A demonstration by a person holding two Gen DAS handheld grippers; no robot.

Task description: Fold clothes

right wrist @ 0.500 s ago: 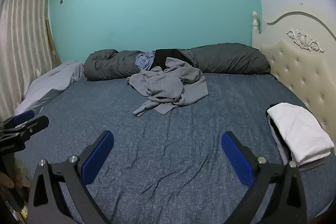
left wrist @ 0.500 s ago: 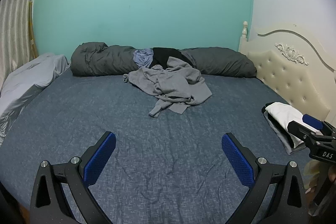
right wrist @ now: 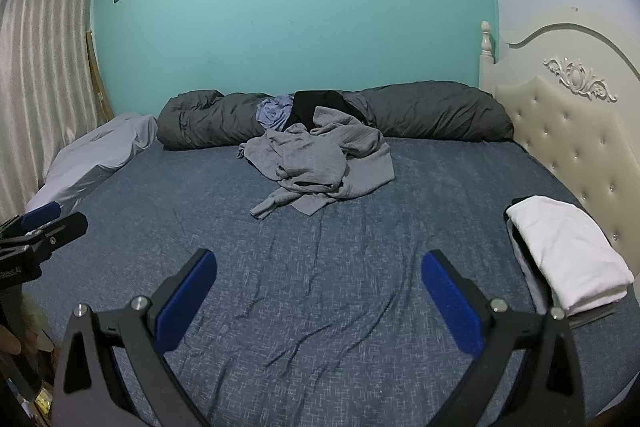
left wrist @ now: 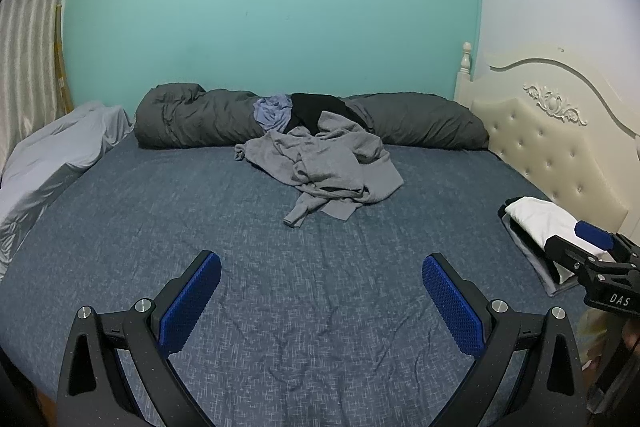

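a: where is the thing to fold?

b: the grey top (left wrist: 328,167) lies crumpled on the blue bed sheet (left wrist: 160,227), far up the bed, its back edge against the rolled dark duvet (left wrist: 192,119) by the green wall. it is straight ahead of both tools and well apart from them

a: and the jaws?

b: the left gripper (left wrist: 320,299) stands wide apart with nothing between its blue pads, only sheet. the right gripper (right wrist: 316,295) is the same, spread wide and empty. both tilt down toward the mattress

a: which one is nearer?

b: hard to call. in the left view the heap sits a touch right of centre, in the right view close to centre, so i judge them about level

a: does the heap have a long axis?

b: loosely. it runs from the far left corner by the duvet toward the near right, and one sleeve (left wrist: 298,213) trails out toward us, its cuff pointing at the near left. that cuff is the closest part

a: anything else about?

b: a folded white stack (right wrist: 568,251) lies at the right edge beside the cream headboard (right wrist: 580,131), well apart from the heap. a blue garment (left wrist: 274,111) and a black garment (left wrist: 316,109) rest on the duvet behind it
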